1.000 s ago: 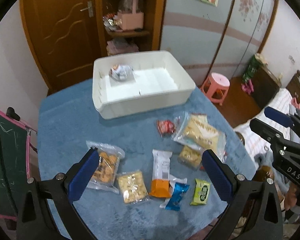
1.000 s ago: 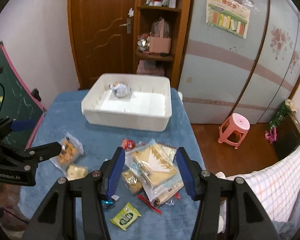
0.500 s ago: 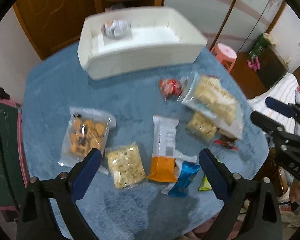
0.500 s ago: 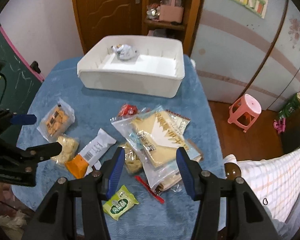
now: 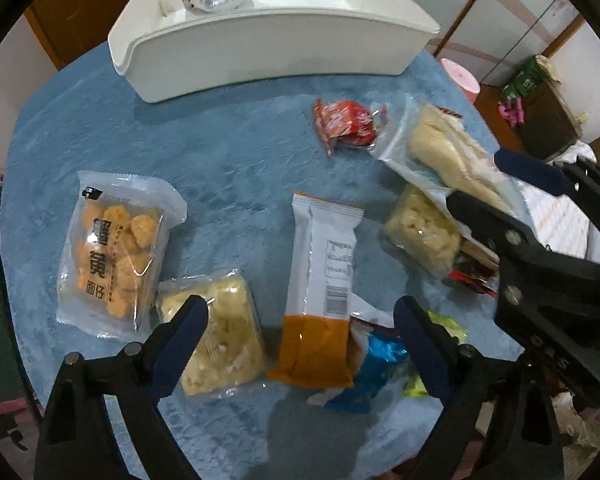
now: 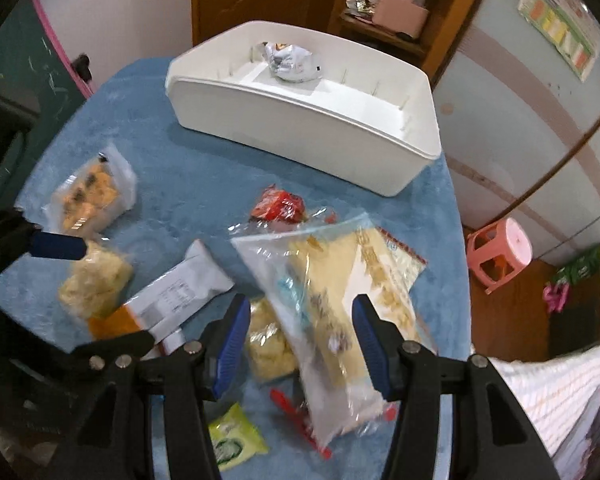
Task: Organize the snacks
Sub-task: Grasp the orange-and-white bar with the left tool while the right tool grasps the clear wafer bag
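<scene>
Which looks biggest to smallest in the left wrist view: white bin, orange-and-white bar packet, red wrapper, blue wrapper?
1. white bin
2. orange-and-white bar packet
3. red wrapper and blue wrapper: look alike, and the blue one is nearer the camera and partly hidden, so unranked.

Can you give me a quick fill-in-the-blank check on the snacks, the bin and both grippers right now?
1. The white bin holds just ____ packet, the silver packet.
2. The table is covered with a ____ cloth.
3. The right gripper hangs over the large clear ____ of crackers, not yet gripping it.
4. The orange end of the white wrapper lies between the fingers of the ____ gripper, which is open.

Missing words: one; blue; bag; left
</scene>
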The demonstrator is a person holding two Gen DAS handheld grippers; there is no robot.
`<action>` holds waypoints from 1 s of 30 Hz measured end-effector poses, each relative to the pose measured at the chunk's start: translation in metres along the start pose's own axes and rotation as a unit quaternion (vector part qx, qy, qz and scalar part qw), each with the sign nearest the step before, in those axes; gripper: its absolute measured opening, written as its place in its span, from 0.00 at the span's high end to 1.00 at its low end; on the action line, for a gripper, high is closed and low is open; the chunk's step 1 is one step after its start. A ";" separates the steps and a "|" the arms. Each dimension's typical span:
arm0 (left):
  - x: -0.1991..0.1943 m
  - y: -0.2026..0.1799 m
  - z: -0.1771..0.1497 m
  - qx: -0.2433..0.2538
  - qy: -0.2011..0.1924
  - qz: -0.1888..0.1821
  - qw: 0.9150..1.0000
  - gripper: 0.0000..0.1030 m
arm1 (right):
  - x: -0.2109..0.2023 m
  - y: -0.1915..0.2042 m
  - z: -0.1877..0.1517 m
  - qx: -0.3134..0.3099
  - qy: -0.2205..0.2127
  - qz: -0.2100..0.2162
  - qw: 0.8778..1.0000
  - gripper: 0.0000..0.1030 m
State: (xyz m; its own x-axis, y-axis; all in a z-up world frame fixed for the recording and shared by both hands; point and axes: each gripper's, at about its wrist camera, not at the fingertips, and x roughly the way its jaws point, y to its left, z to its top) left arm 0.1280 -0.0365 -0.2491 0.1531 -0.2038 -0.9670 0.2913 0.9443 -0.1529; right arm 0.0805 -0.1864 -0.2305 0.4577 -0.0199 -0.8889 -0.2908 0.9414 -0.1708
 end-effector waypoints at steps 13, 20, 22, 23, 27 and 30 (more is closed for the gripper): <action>0.033 -0.007 0.021 0.003 0.023 0.014 1.000 0.10 | 0.040 -0.005 0.014 -0.019 -0.001 -0.013 1.000 0.66; 0.055 -0.015 0.045 -0.001 0.045 0.031 0.999 0.13 | 0.033 -0.043 0.021 0.063 -0.010 0.038 0.997 0.83; 0.062 -0.020 0.050 0.004 0.051 0.039 0.998 0.22 | 0.030 -0.049 0.021 0.076 -0.011 0.046 0.996 0.84; 0.066 -0.021 0.052 0.005 0.061 0.037 0.997 0.28 | 0.028 -0.052 0.020 0.082 -0.012 0.051 0.995 0.85; 0.076 -0.027 0.058 0.008 0.080 0.040 0.996 0.61 | 0.020 -0.064 0.022 0.101 -0.014 0.069 0.992 0.86; 0.074 -0.029 0.060 0.008 0.082 0.031 0.996 0.61 | 0.014 -0.074 0.024 0.120 -0.018 0.085 0.989 0.87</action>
State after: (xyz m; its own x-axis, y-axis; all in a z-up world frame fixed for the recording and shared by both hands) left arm 0.1872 -0.0946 -0.3043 0.0147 -0.0996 -0.9949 0.3020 0.9490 -0.0906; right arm 0.1287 -0.2478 -0.2198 0.4506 0.1534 -0.8794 -0.1597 0.9831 0.0896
